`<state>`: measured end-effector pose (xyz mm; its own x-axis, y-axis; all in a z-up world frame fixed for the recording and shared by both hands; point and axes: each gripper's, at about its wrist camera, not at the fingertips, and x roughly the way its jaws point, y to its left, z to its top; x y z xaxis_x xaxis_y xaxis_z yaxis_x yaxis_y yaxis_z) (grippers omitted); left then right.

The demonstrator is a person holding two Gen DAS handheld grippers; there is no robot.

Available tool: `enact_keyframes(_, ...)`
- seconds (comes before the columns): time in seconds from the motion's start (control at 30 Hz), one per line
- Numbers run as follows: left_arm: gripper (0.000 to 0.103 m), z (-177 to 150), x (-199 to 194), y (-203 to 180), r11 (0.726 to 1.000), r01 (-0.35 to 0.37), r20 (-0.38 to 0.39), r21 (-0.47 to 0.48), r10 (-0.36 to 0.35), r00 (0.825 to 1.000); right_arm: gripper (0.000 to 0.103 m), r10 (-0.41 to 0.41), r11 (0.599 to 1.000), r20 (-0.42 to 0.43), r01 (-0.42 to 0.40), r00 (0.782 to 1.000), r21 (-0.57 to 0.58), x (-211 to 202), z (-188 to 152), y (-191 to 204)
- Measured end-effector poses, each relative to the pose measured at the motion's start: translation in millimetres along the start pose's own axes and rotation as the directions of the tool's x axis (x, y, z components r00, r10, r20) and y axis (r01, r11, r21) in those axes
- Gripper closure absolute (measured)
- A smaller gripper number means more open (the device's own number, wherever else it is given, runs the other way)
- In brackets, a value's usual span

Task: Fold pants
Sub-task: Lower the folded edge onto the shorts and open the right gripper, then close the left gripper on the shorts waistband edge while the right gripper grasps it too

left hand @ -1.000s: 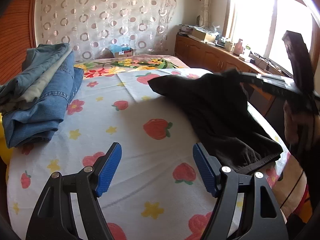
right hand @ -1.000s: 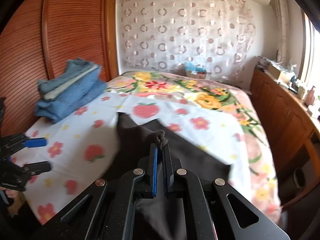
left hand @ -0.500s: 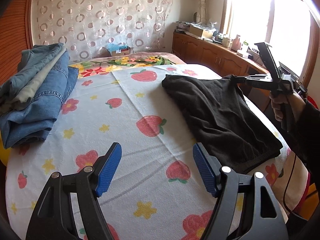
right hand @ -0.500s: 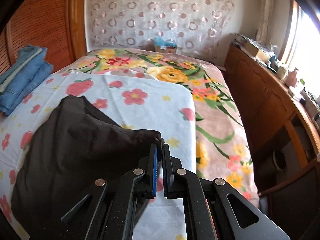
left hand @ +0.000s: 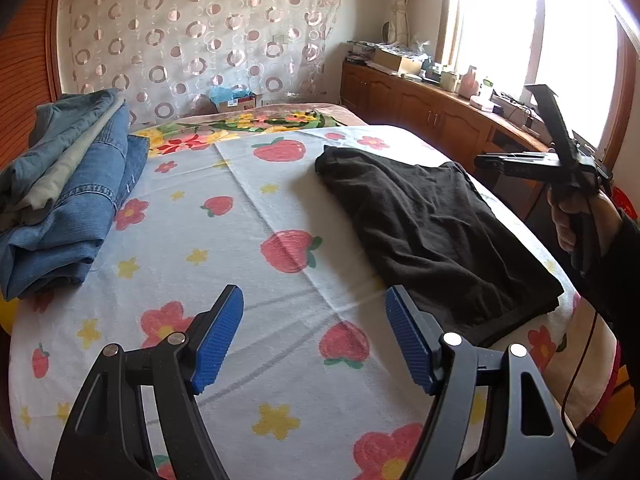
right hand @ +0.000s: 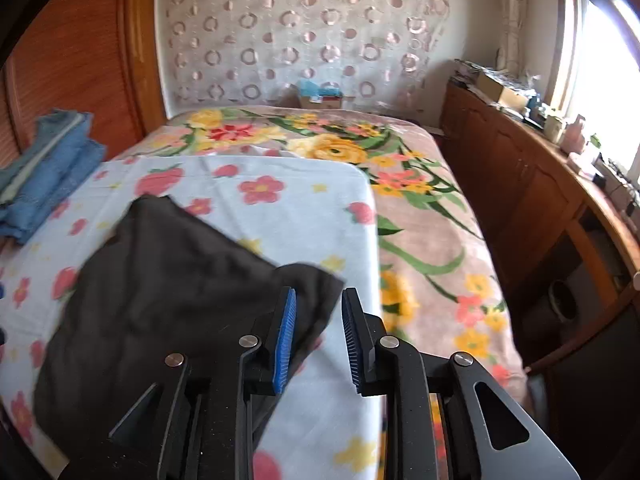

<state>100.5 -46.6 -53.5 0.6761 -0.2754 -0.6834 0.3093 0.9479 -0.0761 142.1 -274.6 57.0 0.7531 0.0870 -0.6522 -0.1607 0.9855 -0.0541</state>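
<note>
right gripper [right hand: 318, 334] jaws are opening with nothing between them, just off a corner of the black pants [left hand: 432, 232], folded near the bed's [left hand: 280, 360] right edge. left gripper [left hand: 314, 344] hangs wide, empty. the loose corner may spring back; the pants could slide off.

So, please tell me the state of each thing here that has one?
Black pants: folded, lying flat on the strawberry sheet.
Jeans stack: folded, piled at the sheet's edge.
Left gripper: open, empty.
Right gripper: jaws opening, pads clear of the pants corner.
</note>
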Motion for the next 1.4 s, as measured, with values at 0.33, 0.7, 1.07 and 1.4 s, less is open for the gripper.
enact_keyframes(0.33, 0.028, -4, 6, -16, 0.999, 0.025, -0.018, 0.024, -0.025, 1.0, 0.078, 0.093, 0.995, 0.003, -0.093, 0.996, 0.048, -48, -68, 10)
enact_keyframes(0.7, 0.028, -11, 12, -34, 0.997, 0.051, -0.044, 0.051, -0.049, 0.998, 0.078, 0.109, 0.992, 0.017, -0.109, 0.994, 0.056, -105, -115, 13)
enact_keyframes(1.07, 0.028, -14, 15, -42, 0.996, 0.06, -0.062, 0.07, -0.056, 0.997, 0.09, 0.161, 0.985, -0.02, -0.16, 0.987, 0.068, -115, -130, 12)
enact_keyframes(1.4, 0.028, -17, 17, -46, 0.995, 0.069, -0.068, 0.075, -0.064, 0.996, 0.095, 0.14, 0.989, 0.0, -0.139, 0.99, 0.05, -127, -136, 21)
